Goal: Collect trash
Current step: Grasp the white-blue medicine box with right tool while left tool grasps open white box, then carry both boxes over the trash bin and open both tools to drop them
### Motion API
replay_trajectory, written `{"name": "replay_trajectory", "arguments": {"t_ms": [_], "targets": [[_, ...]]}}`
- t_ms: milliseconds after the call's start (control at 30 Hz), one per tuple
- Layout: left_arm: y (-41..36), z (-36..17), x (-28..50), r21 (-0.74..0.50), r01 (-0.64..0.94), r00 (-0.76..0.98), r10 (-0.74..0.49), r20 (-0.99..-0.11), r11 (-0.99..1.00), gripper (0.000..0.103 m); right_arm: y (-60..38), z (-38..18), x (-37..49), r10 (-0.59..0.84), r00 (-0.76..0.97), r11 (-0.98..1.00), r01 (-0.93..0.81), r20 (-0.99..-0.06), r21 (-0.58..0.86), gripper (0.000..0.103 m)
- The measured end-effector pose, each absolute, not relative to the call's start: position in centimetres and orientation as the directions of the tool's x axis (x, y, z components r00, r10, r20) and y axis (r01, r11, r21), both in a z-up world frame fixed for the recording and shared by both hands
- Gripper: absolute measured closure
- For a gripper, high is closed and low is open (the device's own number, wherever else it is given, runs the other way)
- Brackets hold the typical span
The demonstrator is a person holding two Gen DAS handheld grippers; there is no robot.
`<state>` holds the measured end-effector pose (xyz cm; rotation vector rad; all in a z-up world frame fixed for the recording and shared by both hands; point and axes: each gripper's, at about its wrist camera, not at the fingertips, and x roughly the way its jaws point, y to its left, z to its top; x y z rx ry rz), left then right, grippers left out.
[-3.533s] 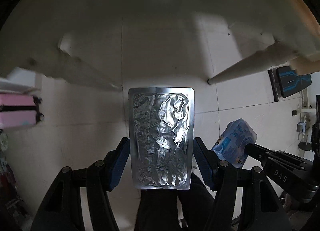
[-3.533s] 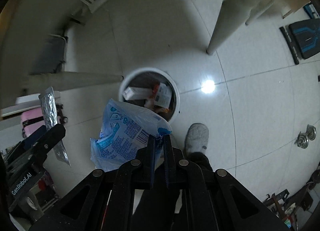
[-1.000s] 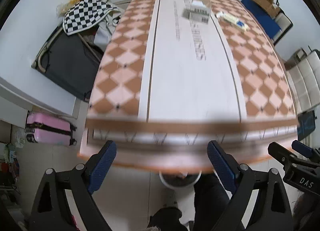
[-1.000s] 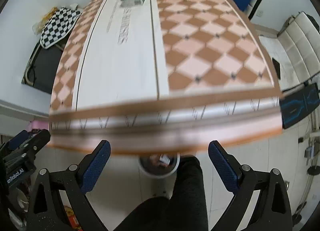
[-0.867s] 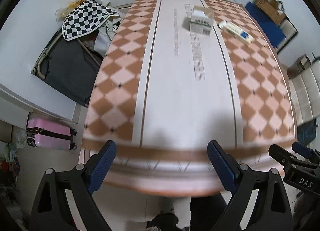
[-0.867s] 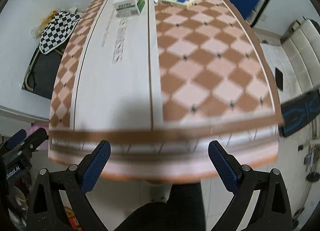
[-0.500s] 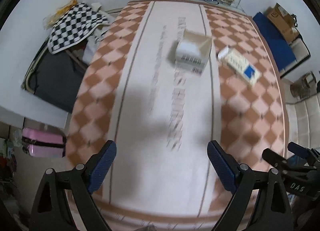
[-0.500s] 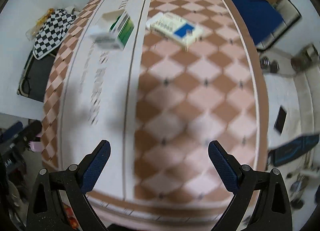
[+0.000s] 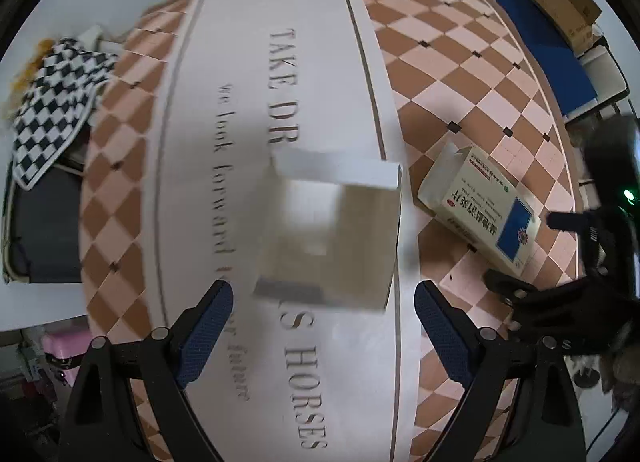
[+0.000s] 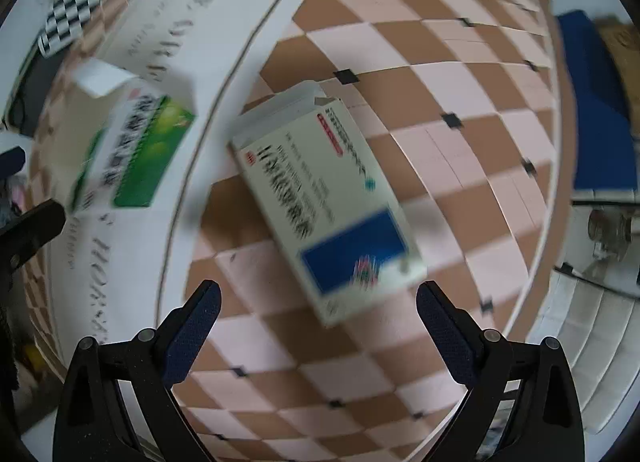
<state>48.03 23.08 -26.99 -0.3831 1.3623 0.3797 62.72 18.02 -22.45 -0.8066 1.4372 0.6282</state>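
Both tools pointed down over the desk (image 9: 460,73), each with its jaws spread wide and nothing between them. The left tool (image 9: 323,326) hovered over the green box (image 9: 332,238), which in its view was a blurred pale block lying on the desk's white centre stripe just ahead of the fingertips, at about twelve o'clock. The right tool (image 10: 318,324) hung over the blue box (image 10: 326,205), which lay on the checked part of the cloth, slanted from eleven o'clock to five, its opened flap at the far end. The two boxes lay near each other but apart; from the right view the green box (image 10: 132,149) sat at about ten o'clock.

The step in hand looked to be the approach to a double pick, one box to each tool. To do it well, each tool should be centred over its box before it sinks, and the blur suggested neither had settled. The blue box lay askew to the right jaws, so the wrist would want rolling until the pads faced its long sides. Gripping the closed body and not the flap end seemed safer, since empty card crushes and slips. The left jaws looked only just wider than the green box, so a straight descent mattered there.
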Motion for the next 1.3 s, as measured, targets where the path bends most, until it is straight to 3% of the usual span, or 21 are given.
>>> {"name": "replay_trajectory", "arguments": {"t_ms": [433, 500, 533, 633, 700, 1000, 1300], "targets": [[23.8, -32.3, 51.4, -0.014, -0.444, 0.041, 0.005, -0.999, 0.896, 0.012, 20.9, -27.3, 66.9, -0.211, 0.026, 0.518, -0.845, -0.977, -0.134, 0.004], [24.0, -32.2, 51.3, -0.034, -0.452, 0.065, -0.005, -0.998, 0.891, 0.027, 20.9, -27.3, 67.1, -0.212, 0.031, 0.518, -0.844, -0.977, -0.139, 0.004], [24.1, -32.0, 51.2, -0.043, -0.459, 0.075, -0.009, -0.997, 0.887, 0.029, 21.0, -27.3, 67.0, -0.211, 0.033, 0.518, -0.844, -0.977, -0.141, 0.004], [24.0, -31.5, 50.9, -0.035, -0.46, 0.101, 0.013, -0.995, 0.887, 0.03, 20.7, -26.9, 67.2, -0.191, 0.048, 0.52, -0.843, -0.98, -0.142, 0.009], [23.8, -31.2, 50.7, -0.032, -0.461, 0.108, 0.021, -0.994, 0.887, 0.03, 20.8, -26.7, 66.4, -0.173, 0.06, 0.521, -0.842, -0.983, -0.143, 0.019], [22.8, -28.6, 48.5, -0.005, -0.488, 0.144, 0.075, -0.987, 0.873, 0.03, 20.1, -26.3, 65.8, -0.156, 0.095, 0.551, -0.818, -0.983, -0.166, 0.02], [21.1, -25.4, 44.4, -0.005, -0.533, 0.218, 0.131, -0.967, 0.846, 0.03, 17.3, -22.5, 63.2, -0.05, 0.11, 0.639, -0.76, -0.993, -0.116, 0.02]]}}
